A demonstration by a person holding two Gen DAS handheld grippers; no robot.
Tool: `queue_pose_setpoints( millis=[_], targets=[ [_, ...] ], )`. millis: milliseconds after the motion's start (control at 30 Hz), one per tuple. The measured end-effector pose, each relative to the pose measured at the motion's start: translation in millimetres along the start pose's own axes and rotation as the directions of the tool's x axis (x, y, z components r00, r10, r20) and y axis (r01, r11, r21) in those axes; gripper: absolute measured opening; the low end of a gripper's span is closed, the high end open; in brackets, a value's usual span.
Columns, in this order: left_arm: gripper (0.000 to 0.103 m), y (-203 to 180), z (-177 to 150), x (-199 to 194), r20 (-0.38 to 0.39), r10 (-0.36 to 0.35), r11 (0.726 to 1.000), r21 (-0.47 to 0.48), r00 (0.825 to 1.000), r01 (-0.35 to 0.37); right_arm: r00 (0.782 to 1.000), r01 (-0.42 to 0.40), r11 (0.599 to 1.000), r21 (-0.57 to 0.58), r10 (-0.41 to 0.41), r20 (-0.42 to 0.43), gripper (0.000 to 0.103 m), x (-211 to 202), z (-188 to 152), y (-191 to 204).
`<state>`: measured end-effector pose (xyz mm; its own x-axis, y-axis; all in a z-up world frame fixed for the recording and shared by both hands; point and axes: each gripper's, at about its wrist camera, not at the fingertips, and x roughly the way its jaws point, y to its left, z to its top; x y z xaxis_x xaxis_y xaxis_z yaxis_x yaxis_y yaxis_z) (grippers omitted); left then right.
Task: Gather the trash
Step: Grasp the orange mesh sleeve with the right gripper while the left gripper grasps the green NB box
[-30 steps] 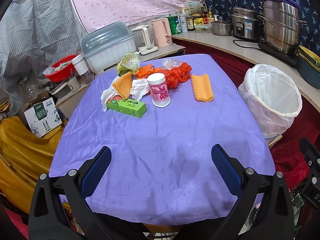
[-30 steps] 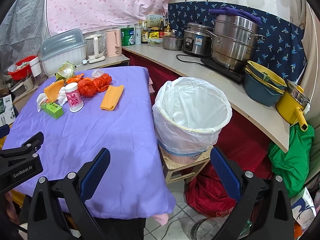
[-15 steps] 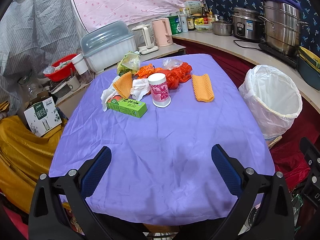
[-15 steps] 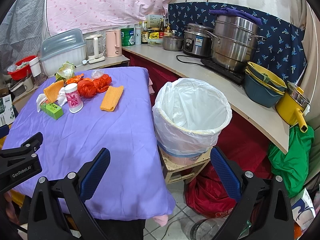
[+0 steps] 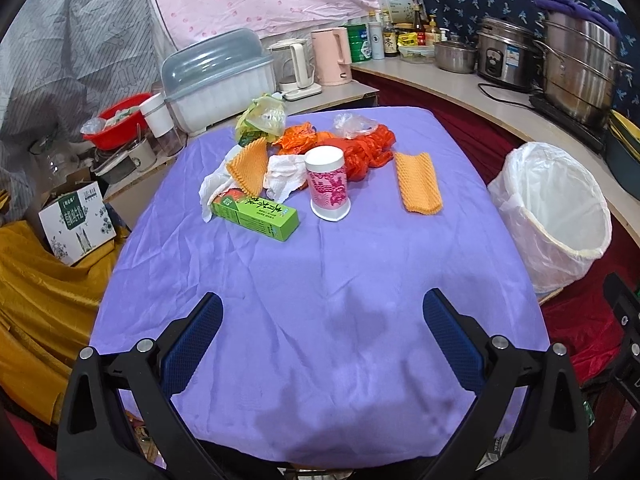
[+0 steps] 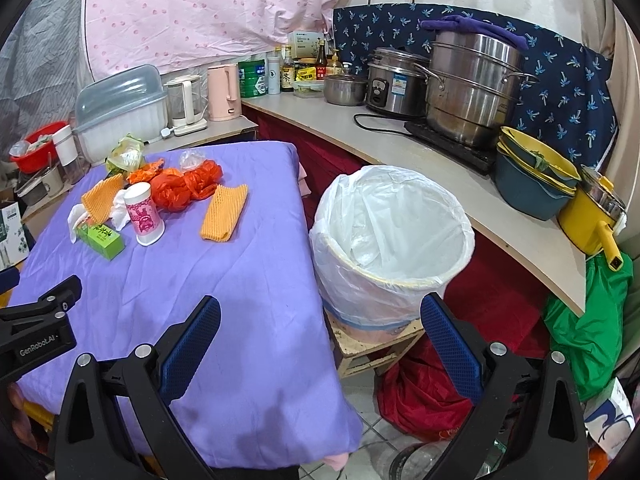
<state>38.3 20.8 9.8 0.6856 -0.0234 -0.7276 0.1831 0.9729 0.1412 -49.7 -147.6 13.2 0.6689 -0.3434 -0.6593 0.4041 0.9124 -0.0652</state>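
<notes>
purple cloth covers the table [image 5: 320,280], with kitchen counters and cookware behind it.

left tool [image 5: 322,334]: both blue-padded fingers [image 5: 192,344] spread wide, nothing between them. it hovers over the near end of the table, well apart from the trash.

right tool [image 6: 320,338]: fingers equally wide apart, holding nothing. its left finger is over the table's near right corner; its right finger is over the floor beside the bin.

trash, all far ahead of the left tool:
- green carton [image 5: 256,213], ahead and to the left, lying flat, touching crumpled white tissue [image 5: 286,176].
- pink-patterned cup [image 5: 328,184], straight ahead, standing upside down just right of the carton.
- orange foam net [image 5: 418,182], ahead and to the right, lying flat, apart from the cup.
- second orange foam net [image 5: 248,166], resting on the tissue.
- red plastic bag [image 5: 366,152], behind the cup.
- clear plastic bag [image 5: 354,125] and yellow-green wrapper [image 5: 262,118], at the far edge.

white-lined bin [image 6: 394,240] stands on a low wooden stool [image 6: 368,350], ahead of the right tool, just beside the table's right edge.
</notes>
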Motion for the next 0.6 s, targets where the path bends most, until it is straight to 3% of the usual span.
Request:
queue_pose_setpoints(
  millis=[467, 600],
  targets=[
    [0.096, 82.1, 38.8, 90.7, -0.108, 0.048, 0.987, -0.151, 0.993, -0.064, 0.998, -0.057, 0.998, -0.035, 0.056, -0.034, 0.093, 85.0, 40.4, 78.3],
    [0.096, 102.9, 51.6, 122.6, -0.15, 0.038, 0.975, -0.212, 0.988, -0.069, 0.996, -0.071, 0.997, -0.028, 0.069, -0.05, 0.085, 112.1, 51.5, 96.6]
  ],
)
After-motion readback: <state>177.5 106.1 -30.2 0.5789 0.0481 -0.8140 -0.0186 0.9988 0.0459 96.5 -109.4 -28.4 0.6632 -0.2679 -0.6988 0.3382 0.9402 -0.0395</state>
